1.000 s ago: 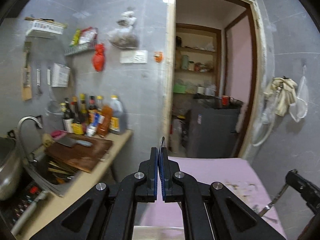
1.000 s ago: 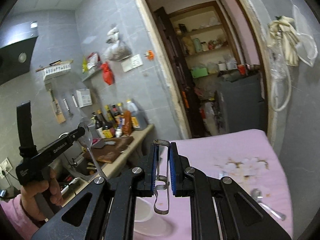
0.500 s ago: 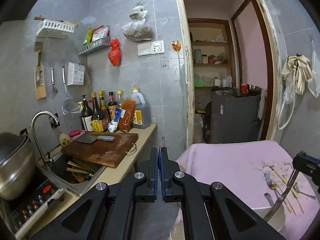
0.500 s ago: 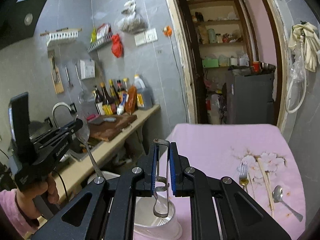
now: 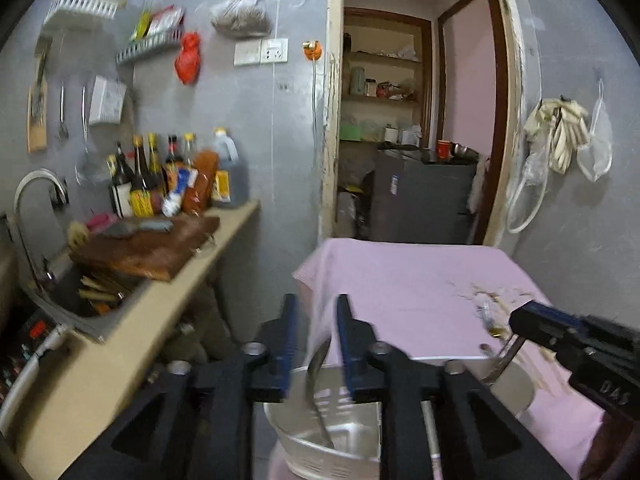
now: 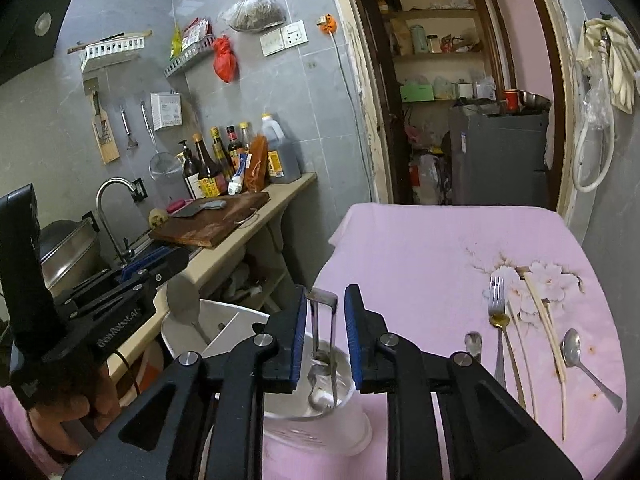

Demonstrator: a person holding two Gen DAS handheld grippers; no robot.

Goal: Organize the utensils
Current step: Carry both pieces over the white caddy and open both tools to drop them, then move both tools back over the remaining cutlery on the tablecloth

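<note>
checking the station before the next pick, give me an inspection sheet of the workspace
surface: table under pink cloth, flower print at right
job's things: white utensil holder at the near left corner, a spoon and metal tongs standing in it; fork, chopsticks, large spoon and small spoon lie on the cloth
clutter: cutting board with cleaver, bottles on the counter
grippers: left gripper open over the holder; right gripper open, tongs between its jaws
cables: wire down the wall; white hose by the door
surroundings: sink tap, doorway to shelves
</note>
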